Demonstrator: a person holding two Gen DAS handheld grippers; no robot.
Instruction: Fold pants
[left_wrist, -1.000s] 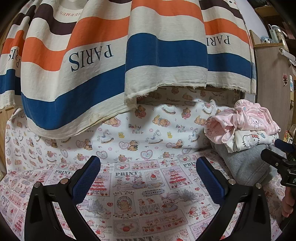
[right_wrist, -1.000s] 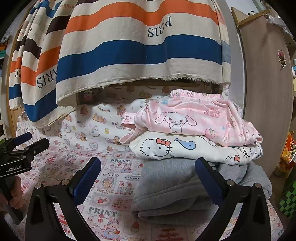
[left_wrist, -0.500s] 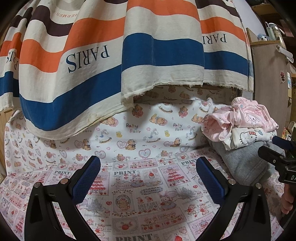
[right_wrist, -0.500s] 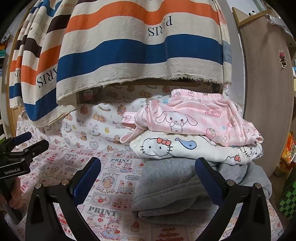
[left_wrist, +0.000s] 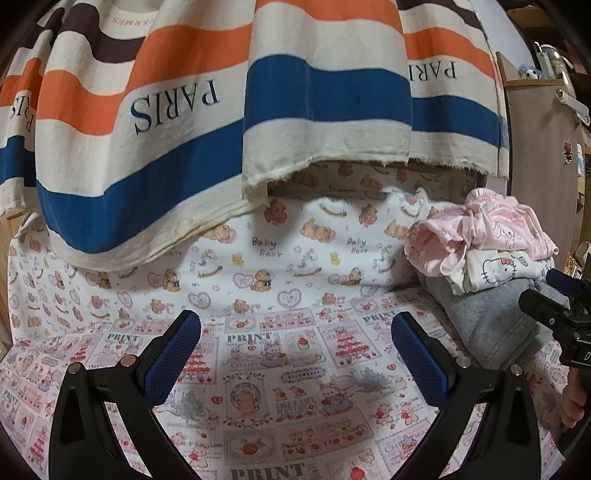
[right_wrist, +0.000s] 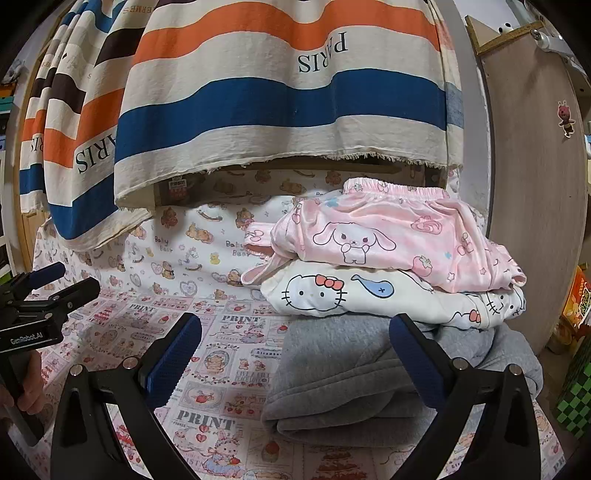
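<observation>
Pants sit in a stack of three at the right of the printed cloth (left_wrist: 295, 398): pink bunny pants (right_wrist: 388, 236) on top, white Hello Kitty pants (right_wrist: 369, 299) under them, grey sweatpants (right_wrist: 351, 373) at the bottom. Your right gripper (right_wrist: 295, 354) is spread wide and holds nothing, hovering just near the grey pair. Your left gripper (left_wrist: 295, 354) is likewise released and empty over bare cloth, well left of the stack. Farther back, the striped PARIS curtain (left_wrist: 221, 110) hangs over the bear-print fabric (left_wrist: 258, 258).

If you go for the pink pair, aim high. As the right gripper is aimed, its fingers would likely bite the grey layer, dragging the whole stack and toppling the upper two. The stack also sits near the cloth's right edge, so I'd expect a sideways tug to spill it off.
</observation>
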